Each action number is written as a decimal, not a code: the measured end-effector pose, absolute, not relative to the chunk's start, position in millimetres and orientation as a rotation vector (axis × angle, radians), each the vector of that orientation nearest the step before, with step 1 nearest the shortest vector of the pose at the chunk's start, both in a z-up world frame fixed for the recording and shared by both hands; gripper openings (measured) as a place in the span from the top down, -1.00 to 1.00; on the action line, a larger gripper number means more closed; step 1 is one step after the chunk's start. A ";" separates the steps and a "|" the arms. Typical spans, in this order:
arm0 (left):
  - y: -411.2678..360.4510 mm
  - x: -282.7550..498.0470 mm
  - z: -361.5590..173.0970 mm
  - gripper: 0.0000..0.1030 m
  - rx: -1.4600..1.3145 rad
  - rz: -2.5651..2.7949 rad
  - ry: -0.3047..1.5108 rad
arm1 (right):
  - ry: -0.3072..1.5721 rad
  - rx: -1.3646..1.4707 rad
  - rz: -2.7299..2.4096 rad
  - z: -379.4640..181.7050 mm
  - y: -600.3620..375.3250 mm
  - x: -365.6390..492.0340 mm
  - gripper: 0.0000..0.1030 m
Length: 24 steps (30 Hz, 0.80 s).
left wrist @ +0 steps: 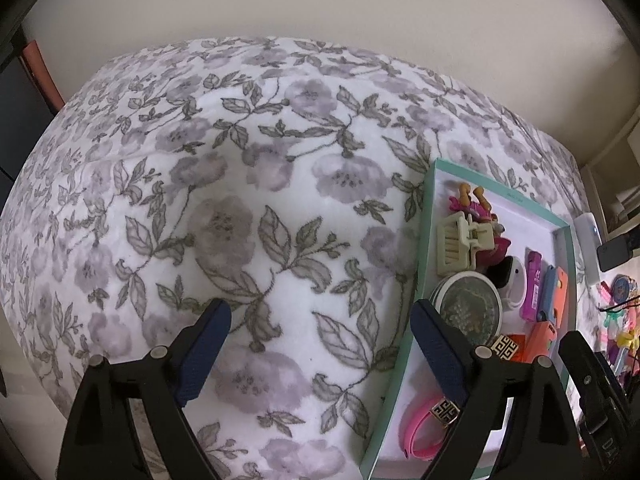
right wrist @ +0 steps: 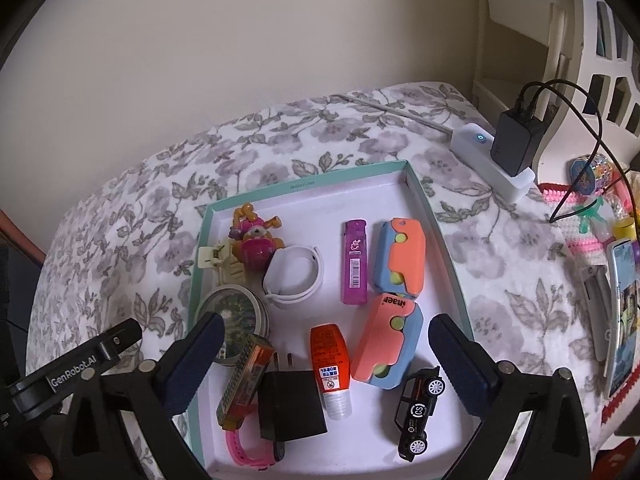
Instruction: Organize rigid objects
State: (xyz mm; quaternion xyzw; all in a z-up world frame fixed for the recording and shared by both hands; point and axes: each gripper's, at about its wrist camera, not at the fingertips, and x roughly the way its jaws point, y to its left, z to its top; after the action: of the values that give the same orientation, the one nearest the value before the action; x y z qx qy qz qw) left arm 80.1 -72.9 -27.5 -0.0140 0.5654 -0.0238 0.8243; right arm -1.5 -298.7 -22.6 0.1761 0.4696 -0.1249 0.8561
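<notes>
Right gripper (right wrist: pixel 326 364): I see its jaws spread wide, nothing between them, hovering over the near end of the tray (right wrist: pixel 436 236).

Left gripper (left wrist: pixel 320 348): jaws also wide and empty, over the floral bed cover (left wrist: pixel 240 200); its right finger overlaps the tray's left edge.

Nearest in the tray, right-wrist view: black toy car (right wrist: pixel 418 412) at the near right, black plug (right wrist: pixel 288 404) near the middle, pink strap (right wrist: pixel 248 450) at the near left edge beside the plug. An amber piece (right wrist: pixel 244 384) lies just left of the plug; I can't tell what it is, as the left finger hides part of it.

Next row: orange bottle (right wrist: pixel 332 368) lying beside the plug, then an orange-and-blue case (right wrist: pixel 390 340) to its right. Round tin (right wrist: pixel 236 312) at the left wall.

Farther: second orange-and-blue case (right wrist: pixel 402 256), touching the first. Purple lighter (right wrist: pixel 355 262) just left of it. White band (right wrist: pixel 294 276) left of the lighter. Cream hair clip (right wrist: pixel 224 266) and pink toy (right wrist: pixel 256 240) at the far left corner, touching.

Beyond the tray, well apart: white power strip (right wrist: pixel 492 156) with a black charger (right wrist: pixel 518 142) plugged in.
</notes>
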 end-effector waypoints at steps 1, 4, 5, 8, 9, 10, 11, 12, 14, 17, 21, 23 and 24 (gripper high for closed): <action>-72.5 80.2 -26.9 -0.91 -0.036 -0.050 1.196 | 0.984 0.368 -0.264 -22.2 -298.7 -1.7 -1.00; -70.5 80.7 -24.0 -0.93 -0.063 -0.050 1.176 | 0.976 0.355 -0.273 -20.7 -298.8 -2.2 -1.00; -70.6 80.7 -23.5 -0.93 -0.068 -0.048 1.171 | 0.974 0.347 -0.278 -20.2 -298.7 -2.3 -1.00; -70.7 81.2 -22.2 -0.93 -0.073 -0.047 1.161 | 0.978 0.333 -0.285 -20.5 -298.9 -1.8 -1.00; -71.1 81.3 -21.8 -0.93 -0.075 -0.048 1.158 | 0.980 0.331 -0.284 -21.0 -298.9 -1.7 -1.00; -71.4 81.4 -21.6 -0.93 -0.076 -0.052 1.156 | 0.982 0.333 -0.280 -21.6 -299.0 -1.5 -1.00; -72.2 81.6 -21.4 -0.93 -0.078 -0.056 1.155 | 0.985 0.336 -0.272 -22.3 -298.6 -1.2 -1.00; -72.9 81.3 -21.1 -0.93 -0.079 -0.057 1.153 | 0.988 0.338 -0.266 -22.9 -298.1 -1.0 -1.00; -73.9 80.8 -20.0 -0.93 -0.082 -0.065 1.147 | 0.991 0.336 -0.262 -23.4 -296.2 -0.7 -1.00; -72.9 79.2 -17.2 -0.93 -0.100 -0.082 1.137 | 0.988 0.326 -0.266 -22.1 -294.2 -1.7 -1.00; -74.5 74.1 -7.9 -0.93 -0.069 -0.112 1.114 | 0.978 0.338 -0.264 -18.0 -293.7 -5.4 -1.00; -76.8 69.5 -1.7 -0.93 -0.016 -0.117 1.092 | 0.972 0.348 -0.261 -15.5 -293.0 -8.5 -1.00; -78.0 66.6 1.6 -0.93 0.014 -0.120 1.082 | 0.968 0.353 -0.259 -13.9 -292.2 -10.5 -1.00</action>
State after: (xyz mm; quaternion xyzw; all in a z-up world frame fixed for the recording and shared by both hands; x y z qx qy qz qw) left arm 66.6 -78.0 1.6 0.0068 0.5147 -0.0572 0.8555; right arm -10.5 -292.2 -13.9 0.1684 0.4615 -0.1234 0.8622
